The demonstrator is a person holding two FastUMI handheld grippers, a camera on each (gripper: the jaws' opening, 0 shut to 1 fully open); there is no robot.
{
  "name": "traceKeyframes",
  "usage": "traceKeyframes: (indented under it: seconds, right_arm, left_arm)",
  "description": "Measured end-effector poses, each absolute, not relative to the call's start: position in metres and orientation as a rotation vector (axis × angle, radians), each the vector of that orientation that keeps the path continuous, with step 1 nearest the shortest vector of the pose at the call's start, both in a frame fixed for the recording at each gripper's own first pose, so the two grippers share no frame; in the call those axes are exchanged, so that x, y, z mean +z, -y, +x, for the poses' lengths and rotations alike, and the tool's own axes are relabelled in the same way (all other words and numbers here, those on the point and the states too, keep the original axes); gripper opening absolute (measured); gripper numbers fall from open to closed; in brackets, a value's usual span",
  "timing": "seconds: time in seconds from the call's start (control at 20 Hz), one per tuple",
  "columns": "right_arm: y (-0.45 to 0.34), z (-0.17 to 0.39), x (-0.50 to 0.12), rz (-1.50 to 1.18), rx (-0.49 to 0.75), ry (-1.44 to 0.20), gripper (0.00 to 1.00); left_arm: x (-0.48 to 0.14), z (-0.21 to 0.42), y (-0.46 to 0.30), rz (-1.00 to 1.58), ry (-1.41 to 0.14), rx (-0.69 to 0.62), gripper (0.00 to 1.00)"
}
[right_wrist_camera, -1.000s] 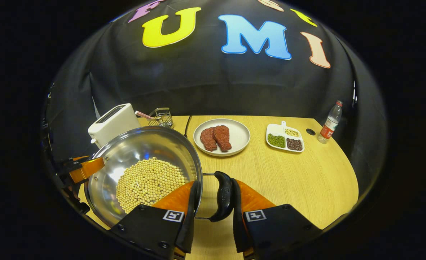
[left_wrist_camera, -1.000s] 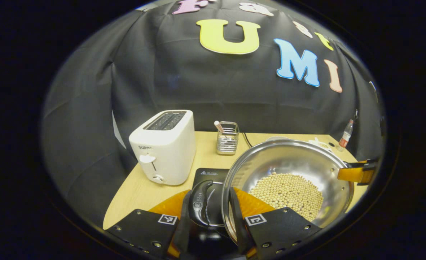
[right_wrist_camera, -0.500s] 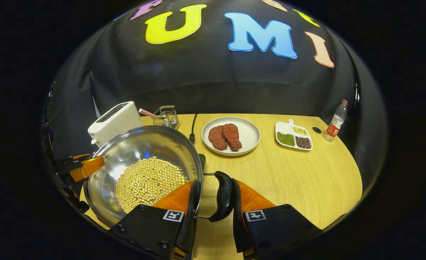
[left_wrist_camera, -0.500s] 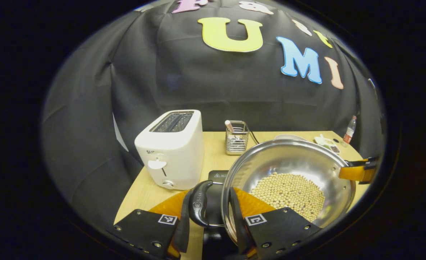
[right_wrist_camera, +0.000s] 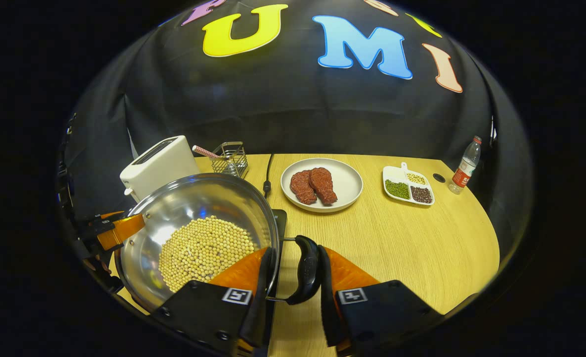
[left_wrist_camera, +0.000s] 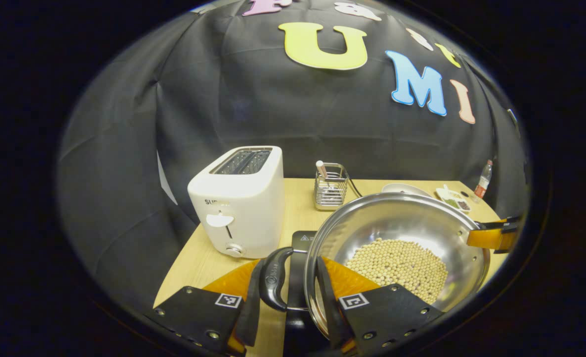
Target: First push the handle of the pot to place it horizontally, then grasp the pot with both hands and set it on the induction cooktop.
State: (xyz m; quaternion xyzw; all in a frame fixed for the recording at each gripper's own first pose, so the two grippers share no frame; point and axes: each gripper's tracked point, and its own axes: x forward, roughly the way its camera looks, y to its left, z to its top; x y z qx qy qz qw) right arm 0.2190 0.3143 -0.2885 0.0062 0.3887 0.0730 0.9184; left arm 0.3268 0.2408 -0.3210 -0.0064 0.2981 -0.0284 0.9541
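A steel pot (left_wrist_camera: pixel 397 223) with soybeans (left_wrist_camera: pixel 402 265) in it hangs between both grippers, above the table. My left gripper (left_wrist_camera: pixel 285 297) is shut on the pot's black side handle (left_wrist_camera: pixel 274 277), one finger outside the handle and one inside the rim. In the right gripper view, my right gripper (right_wrist_camera: pixel 293 287) is shut the same way on the opposite handle (right_wrist_camera: pixel 307 272). The black induction cooktop (left_wrist_camera: pixel 301 239) lies partly under the pot (right_wrist_camera: pixel 198 208), and its corner (right_wrist_camera: pixel 280 220) peeks out past the rim. The pot hides most of the cooktop.
A white toaster (left_wrist_camera: pixel 238 203) stands left of the cooktop, with a wire basket (left_wrist_camera: pixel 330 191) holding a straw behind it. A plate of meat (right_wrist_camera: pixel 322 184), a divided dish of beans (right_wrist_camera: pixel 408 184), a bottle (right_wrist_camera: pixel 464 166) and a black cable (right_wrist_camera: pixel 267 178) lie on the wooden table (right_wrist_camera: pixel 412 243).
Both grippers have carried the pot leftward toward the toaster. The cooktop's corner has come into sight beside the rim in the right gripper view. Both grips are unchanged.
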Motion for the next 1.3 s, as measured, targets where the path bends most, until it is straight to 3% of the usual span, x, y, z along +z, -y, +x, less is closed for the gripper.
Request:
traceKeyframes:
  seconds: [0.05, 0.2, 0.25, 0.3, 0.35, 0.4, 0.45, 0.65, 0.9, 1.3]
  right_arm:
    - [-0.315, 0.218, -0.289, 0.022, 0.159, -0.799, 0.49]
    - [-0.321, 0.217, -0.288, 0.005, 0.217, -0.774, 0.63]
    - [-0.322, 0.214, -0.282, -0.009, 0.223, -0.742, 0.82]
    - [-0.321, 0.215, -0.272, -0.021, 0.224, -0.709, 0.94]
    - [-0.320, 0.215, -0.264, -0.028, 0.230, -0.678, 0.98]
    - [-0.318, 0.215, -0.255, -0.032, 0.232, -0.648, 0.94]
    - [-0.315, 0.214, -0.246, -0.036, 0.232, -0.618, 0.98]
    - [-0.291, 0.210, -0.203, -0.055, 0.241, -0.494, 0.98]
    - [-0.238, 0.194, -0.153, -0.087, 0.232, -0.357, 0.95]
    - [-0.142, 0.143, -0.095, -0.066, 0.209, -0.226, 0.99]
  left_arm:
    - [-0.320, 0.327, -0.242, 0.000, -0.599, -0.046, 0.58]
    - [-0.315, 0.328, -0.249, 0.017, -0.569, -0.002, 0.64]
    - [-0.308, 0.328, -0.250, 0.012, -0.547, 0.015, 0.68]
    - [-0.300, 0.327, -0.253, 0.008, -0.520, 0.034, 0.70]
    - [-0.290, 0.327, -0.255, 0.011, -0.493, 0.051, 0.82]
    - [-0.281, 0.324, -0.258, 0.018, -0.466, 0.065, 0.84]
    - [-0.269, 0.322, -0.257, 0.027, -0.439, 0.076, 0.84]
    - [-0.210, 0.305, -0.242, 0.049, -0.324, 0.098, 0.84]
    - [-0.151, 0.274, -0.196, 0.029, -0.223, 0.109, 0.84]
    - [-0.072, 0.208, -0.099, 0.030, -0.100, 0.095, 0.82]
